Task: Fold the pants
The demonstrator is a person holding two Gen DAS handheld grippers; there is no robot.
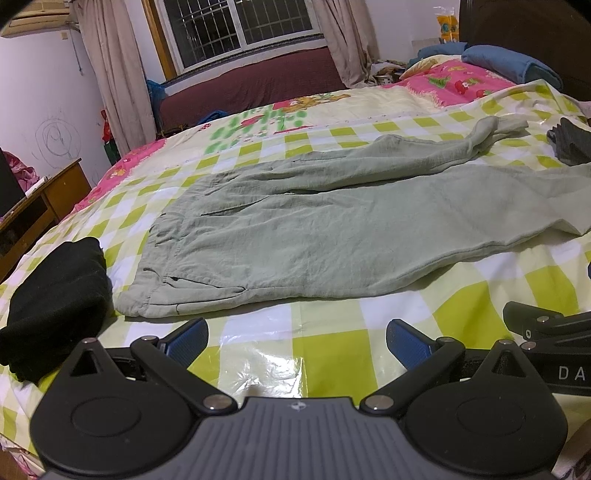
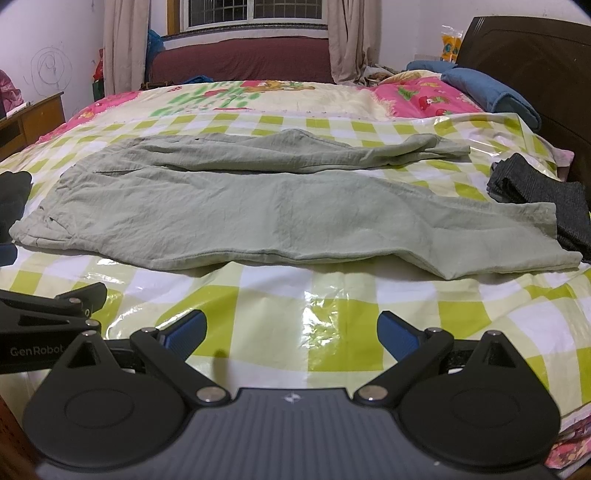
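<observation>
The pants [image 2: 236, 214] lie spread flat across the checked sheet [image 2: 332, 306], waistband toward the black cloth [image 1: 55, 295], whose left side is cut off. Beyond the leg hems, the grey cloth [image 2: 546, 199] runs out of view. Both the left gripper [image 1: 297, 338] and right gripper [image 2: 291, 328] hover short of the pants, jaws spread wide, holding nothing.

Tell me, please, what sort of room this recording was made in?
Most likely a home bedroom: the pants lie on a bed with a dark headboard, and a curtained window is behind it.
</observation>
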